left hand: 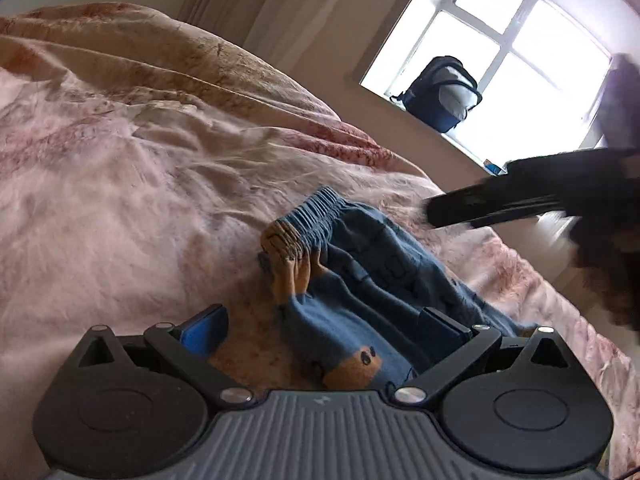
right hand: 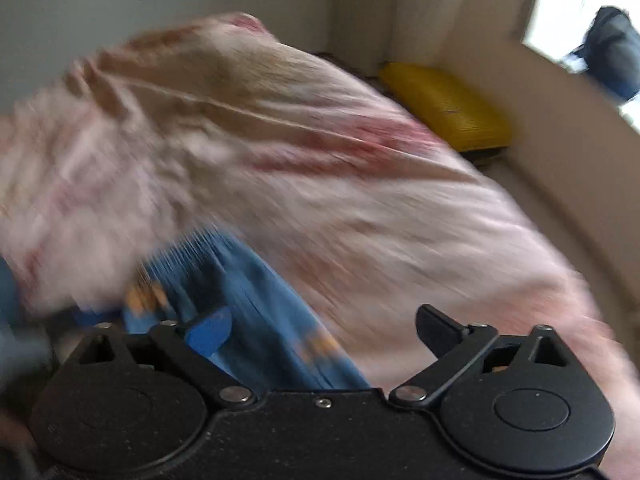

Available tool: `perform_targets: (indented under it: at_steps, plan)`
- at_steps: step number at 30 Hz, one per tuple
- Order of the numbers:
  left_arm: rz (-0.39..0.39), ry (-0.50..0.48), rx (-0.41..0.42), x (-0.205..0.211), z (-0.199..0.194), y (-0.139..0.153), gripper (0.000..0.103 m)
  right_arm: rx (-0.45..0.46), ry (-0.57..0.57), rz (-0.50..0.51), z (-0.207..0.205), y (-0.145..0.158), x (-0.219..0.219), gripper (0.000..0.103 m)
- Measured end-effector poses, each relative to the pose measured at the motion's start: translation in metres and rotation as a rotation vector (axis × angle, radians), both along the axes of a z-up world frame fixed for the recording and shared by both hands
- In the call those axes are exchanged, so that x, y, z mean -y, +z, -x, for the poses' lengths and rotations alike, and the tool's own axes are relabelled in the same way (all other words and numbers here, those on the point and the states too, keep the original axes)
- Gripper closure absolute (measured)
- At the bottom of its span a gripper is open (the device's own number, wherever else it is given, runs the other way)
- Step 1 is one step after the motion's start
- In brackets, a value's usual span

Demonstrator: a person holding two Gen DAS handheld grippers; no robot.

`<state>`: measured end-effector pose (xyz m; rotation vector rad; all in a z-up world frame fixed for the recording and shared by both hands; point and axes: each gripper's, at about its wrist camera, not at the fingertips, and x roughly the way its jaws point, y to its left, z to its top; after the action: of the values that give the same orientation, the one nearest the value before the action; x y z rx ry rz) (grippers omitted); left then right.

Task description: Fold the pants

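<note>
1. Small blue pants [left hand: 360, 280] with orange-brown patches lie bunched on the bed's pink floral duvet [left hand: 140, 180], elastic waistband toward the window [left hand: 500, 60].
2. Left gripper [left hand: 324, 330] low over the pants, jaws spread wide; right finger [left hand: 444, 324] touches the blue cloth, left finger [left hand: 204, 330] over bare duvet. Nothing clamped.
3. Right gripper [right hand: 324, 330] also spread wide, nothing held; its view is motion-blurred, pants [right hand: 248, 304] under its left finger [right hand: 210, 334].
4. From the left view, the right gripper [left hand: 500, 204] hangs blurred above the bed's edge.
5. Dark blue backpack [left hand: 440, 92] on the windowsill; yellow suitcase [right hand: 444, 104] beside the bed.
</note>
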<state>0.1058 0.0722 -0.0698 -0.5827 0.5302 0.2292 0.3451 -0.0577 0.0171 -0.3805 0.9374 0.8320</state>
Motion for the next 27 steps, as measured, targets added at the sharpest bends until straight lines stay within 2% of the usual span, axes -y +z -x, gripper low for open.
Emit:
perform_targets:
  at_steps: [1, 4, 6, 7, 10, 12, 16, 20, 23, 27]
  plan:
    - [0.005, 0.004, 0.004, -0.001, -0.002, 0.000, 0.000, -0.015, 0.033, 0.006, -0.005, -0.007, -0.011, 0.010]
    - [-0.017, 0.004, 0.002, 0.001, -0.008, -0.002, 0.000, -0.027, 0.102, 0.034, -0.010, -0.021, -0.029, 0.028]
    - [-0.016, -0.001, 0.001, 0.001, -0.008, -0.001, 0.000, -0.016, 0.182, 0.081, -0.011, -0.043, -0.041, 0.061]
    - [0.001, -0.001, 0.006, -0.001, -0.008, -0.001, 0.000, -0.012, 0.191, 0.079, -0.010, -0.045, -0.040, 0.064]
    - [0.116, 0.023, 0.045, -0.018, -0.005, -0.001, 0.001, -0.006, 0.198, 0.053, -0.014, -0.052, -0.034, 0.066]
    - [0.208, 0.048, 0.077, -0.032, -0.003, -0.004, 0.001, -0.043, 0.182, -0.002, -0.024, -0.062, -0.026, 0.065]
    - [0.282, 0.033, 0.080, -0.046, -0.014, -0.007, 0.003, -0.063, 0.186, -0.045, -0.028, -0.063, -0.018, 0.064]
    - [0.382, 0.031, 0.087, -0.060, -0.019, -0.012, 0.017, -0.074, 0.181, -0.087, -0.029, -0.064, -0.011, 0.062]
    - [0.403, 0.035, 0.064, -0.064, -0.021, -0.016, 0.031, -0.066, 0.180, -0.097, -0.028, -0.065, -0.010, 0.062]
    - [0.374, 0.034, 0.031, -0.064, -0.025, -0.017, 0.039, -0.059, 0.178, -0.090, -0.026, -0.065, -0.011, 0.062]
